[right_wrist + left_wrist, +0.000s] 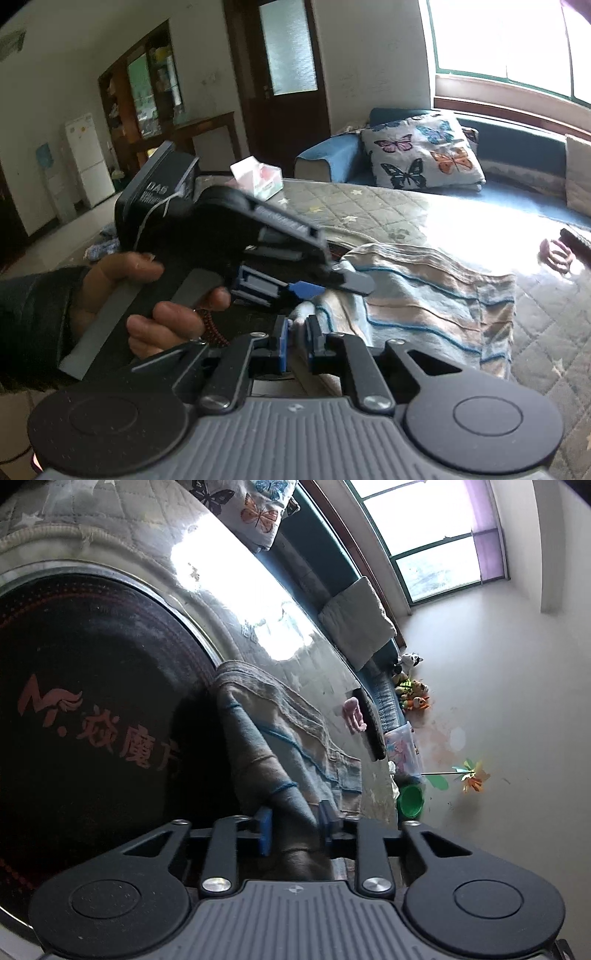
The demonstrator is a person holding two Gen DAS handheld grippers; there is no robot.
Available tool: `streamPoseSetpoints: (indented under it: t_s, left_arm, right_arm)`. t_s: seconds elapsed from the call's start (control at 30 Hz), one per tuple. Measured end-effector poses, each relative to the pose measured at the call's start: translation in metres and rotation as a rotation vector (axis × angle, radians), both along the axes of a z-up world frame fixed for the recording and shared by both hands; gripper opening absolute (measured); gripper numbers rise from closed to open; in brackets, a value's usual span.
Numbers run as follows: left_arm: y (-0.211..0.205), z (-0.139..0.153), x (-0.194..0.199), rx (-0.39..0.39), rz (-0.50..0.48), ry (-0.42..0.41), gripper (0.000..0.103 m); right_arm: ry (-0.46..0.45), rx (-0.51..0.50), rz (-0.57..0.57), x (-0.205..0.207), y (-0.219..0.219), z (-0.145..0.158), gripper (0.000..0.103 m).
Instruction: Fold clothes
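both claws grip the striped cloth (424, 295): left claw (295, 823) narrow on a fold, right claw (296, 339) nearly closed on its edge.

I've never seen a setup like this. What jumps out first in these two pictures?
First, the striped cloth spread on the quilted table cover, its near edge bunched up where both tools meet it. The right gripper pinches that edge, and the left gripper, held in a person's hand, has a fold of it between its blue fingers. Behind, a butterfly pillow lies on the blue sofa under the bright window.
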State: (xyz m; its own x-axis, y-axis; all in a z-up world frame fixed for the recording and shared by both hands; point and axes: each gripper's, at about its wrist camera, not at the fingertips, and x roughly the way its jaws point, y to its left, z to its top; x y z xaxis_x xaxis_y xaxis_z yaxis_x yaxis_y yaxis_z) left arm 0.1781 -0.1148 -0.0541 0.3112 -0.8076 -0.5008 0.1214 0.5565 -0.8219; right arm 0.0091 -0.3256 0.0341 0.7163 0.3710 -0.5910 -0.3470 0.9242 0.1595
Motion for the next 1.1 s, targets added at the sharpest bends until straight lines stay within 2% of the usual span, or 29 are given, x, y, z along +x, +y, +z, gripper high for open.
streamPoseSetpoints:
  t_s: [0.1, 0.2, 0.3, 0.37, 0.47, 0.67, 0.73, 0.87, 0.9, 0.93, 1.03, 1.1]
  left_arm:
    - [0.002, -0.002, 0.0, 0.012, 0.0, -0.011, 0.012]
    - [0.006, -0.003, 0.0, 0.019, -0.001, -0.024, 0.01]
    - [0.009, -0.004, -0.002, 0.037, -0.003, -0.043, 0.008]
    - [0.01, -0.003, -0.002, 0.049, -0.004, -0.057, 0.008]
    - [0.008, 0.002, -0.005, 0.083, -0.015, -0.099, 0.008]
    - [0.001, 0.009, -0.008, 0.139, -0.044, -0.179, 0.007]
    - [0.001, 0.011, -0.008, 0.154, -0.057, -0.196, 0.007]
    - [-0.003, 0.015, -0.008, 0.186, -0.08, -0.224, 0.007]
    - [-0.004, 0.016, -0.008, 0.194, -0.085, -0.233, 0.007]
    - [-0.005, 0.017, -0.008, 0.198, -0.089, -0.238, 0.007]
    - [-0.009, 0.022, -0.01, 0.201, -0.099, -0.252, 0.007]
    - [-0.014, 0.029, -0.011, 0.203, -0.109, -0.266, 0.007]
  right_arm:
    - [0.016, 0.041, -0.026, -0.001, -0.016, 0.002, 0.017]
    - [0.007, 0.035, -0.067, -0.002, -0.031, 0.004, 0.017]
    - [0.021, 0.005, -0.159, 0.004, -0.054, 0.0, 0.021]
    - [0.034, -0.014, -0.223, 0.011, -0.069, -0.005, 0.033]
    - [0.072, -0.024, -0.335, 0.03, -0.096, -0.021, 0.037]
    - [0.175, 0.075, -0.459, 0.065, -0.131, -0.057, 0.039]
    - [0.19, 0.131, -0.483, 0.071, -0.14, -0.066, 0.044]
    - [0.174, 0.176, -0.494, 0.075, -0.143, -0.073, 0.042]
    - [0.171, 0.173, -0.49, 0.077, -0.141, -0.074, 0.039]
    - [0.169, 0.17, -0.487, 0.078, -0.14, -0.075, 0.029]
    - [0.167, 0.183, -0.488, 0.078, -0.139, -0.073, 0.015]
    - [0.146, 0.192, -0.492, 0.072, -0.142, -0.066, 0.013]
